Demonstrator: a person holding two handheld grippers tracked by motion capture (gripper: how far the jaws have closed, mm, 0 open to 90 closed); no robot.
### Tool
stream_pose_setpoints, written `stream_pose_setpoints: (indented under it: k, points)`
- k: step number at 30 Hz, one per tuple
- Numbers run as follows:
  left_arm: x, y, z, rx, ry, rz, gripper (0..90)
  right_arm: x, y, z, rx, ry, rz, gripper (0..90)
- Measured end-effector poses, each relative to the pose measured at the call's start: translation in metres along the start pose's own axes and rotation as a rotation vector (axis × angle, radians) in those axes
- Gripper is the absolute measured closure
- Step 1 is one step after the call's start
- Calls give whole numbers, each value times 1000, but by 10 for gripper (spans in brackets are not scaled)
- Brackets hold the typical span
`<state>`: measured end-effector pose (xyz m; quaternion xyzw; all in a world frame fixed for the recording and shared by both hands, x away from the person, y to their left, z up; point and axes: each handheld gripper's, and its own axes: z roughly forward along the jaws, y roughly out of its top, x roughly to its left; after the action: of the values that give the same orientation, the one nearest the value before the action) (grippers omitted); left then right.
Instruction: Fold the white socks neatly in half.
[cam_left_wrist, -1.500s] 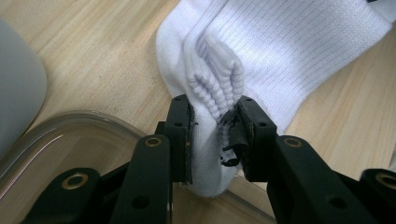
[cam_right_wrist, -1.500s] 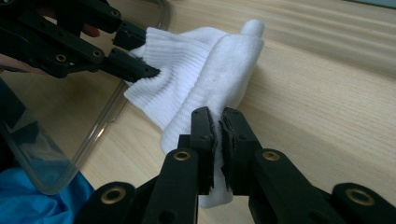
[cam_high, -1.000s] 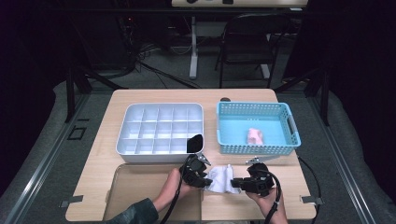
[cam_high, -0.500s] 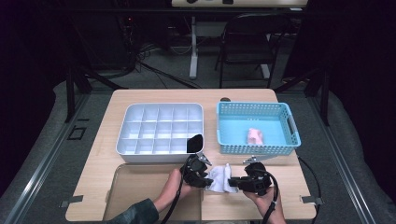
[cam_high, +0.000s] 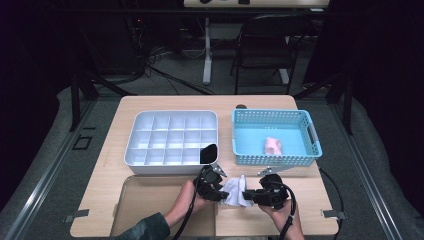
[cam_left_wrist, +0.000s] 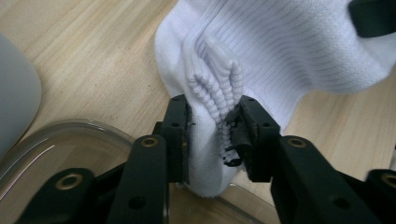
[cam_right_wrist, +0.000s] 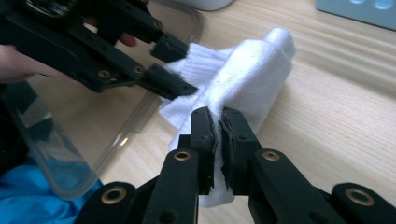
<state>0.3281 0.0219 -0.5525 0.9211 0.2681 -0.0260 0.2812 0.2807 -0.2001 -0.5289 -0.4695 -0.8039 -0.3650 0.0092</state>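
Sock (cam_high: 235, 191) lies near the desk's front edge, stretched between both grippers: right gripper (cam_right_wrist: 219, 122) clamps one end tight, left gripper (cam_left_wrist: 212, 122) has its jaws just easing wider around the ribbed cuff, pads touching

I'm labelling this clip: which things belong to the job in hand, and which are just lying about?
In the job: white sock, left gripper with its jaws around the ribbed cuff, right gripper pinching the sock.

Lying about: divided tray, blue basket, pink thing inside it, clear lid.
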Motion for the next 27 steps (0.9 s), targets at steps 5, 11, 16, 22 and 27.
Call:
stream_pose_setpoints:
  k: [5, 11, 16, 22, 27]
  points:
    - [1, 0, -1, 5, 3, -2, 647, -4, -1, -3, -7, -10, 13, 842]
    - [0, 0, 1, -1, 4, 4, 685, 1, 1, -4, -14, -7, -5, 842]
    - [0, 1, 2, -10, 5, 2, 687, 4, 3, -4, -17, 2, -18, 842]
    - [0, 1, 4, -18, 4, 1, 689, 9, 6, -3, -16, 10, -36, 842]
    - [1, 1, 4, -19, 0, 0, 689, 14, 8, 2, -4, 18, -58, 842]
